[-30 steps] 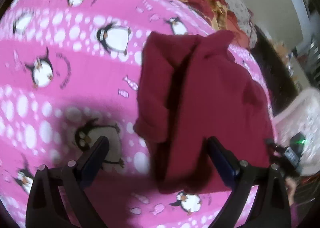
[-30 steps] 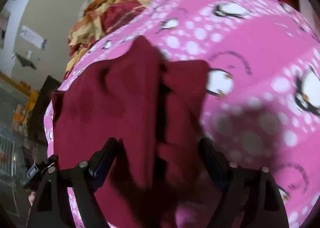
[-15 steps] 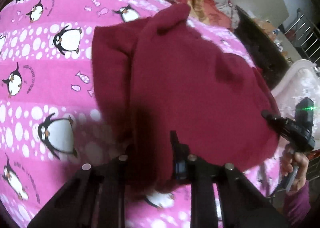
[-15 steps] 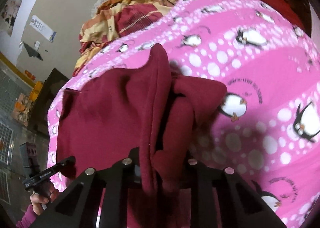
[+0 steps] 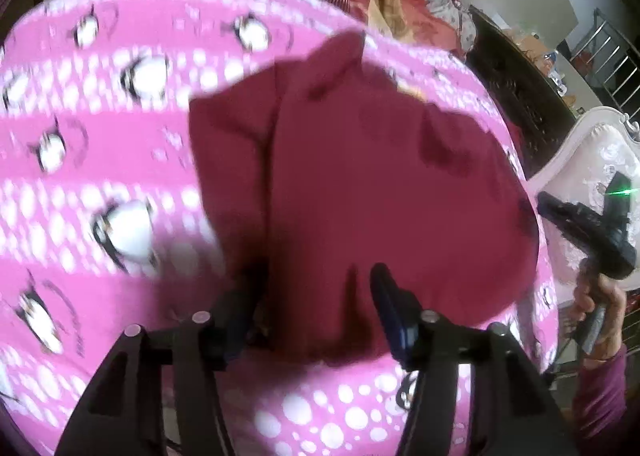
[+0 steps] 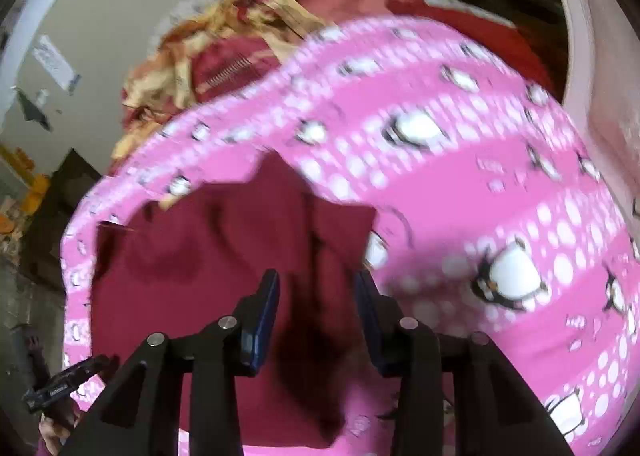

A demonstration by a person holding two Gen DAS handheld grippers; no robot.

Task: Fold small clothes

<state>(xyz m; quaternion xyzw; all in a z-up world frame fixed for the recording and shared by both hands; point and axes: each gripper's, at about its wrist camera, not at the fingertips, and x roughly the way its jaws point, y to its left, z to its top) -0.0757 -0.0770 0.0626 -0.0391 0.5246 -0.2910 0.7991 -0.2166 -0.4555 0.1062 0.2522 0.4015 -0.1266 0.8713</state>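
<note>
Lying part-folded on the pink penguin blanket (image 5: pixel 120 160), the maroon garment (image 5: pixel 360 184) sits between folds, with left gripper (image 5: pixel 312 288) and right gripper (image 6: pixel 316 292) both released over its near hem, so regrasping should follow.

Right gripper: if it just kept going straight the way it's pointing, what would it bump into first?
Most likely the maroon garment. The right gripper has its fingers apart, with that cloth lying directly between and ahead of them on the pink penguin blanket. Depth is unclear in this blurred view.
</note>
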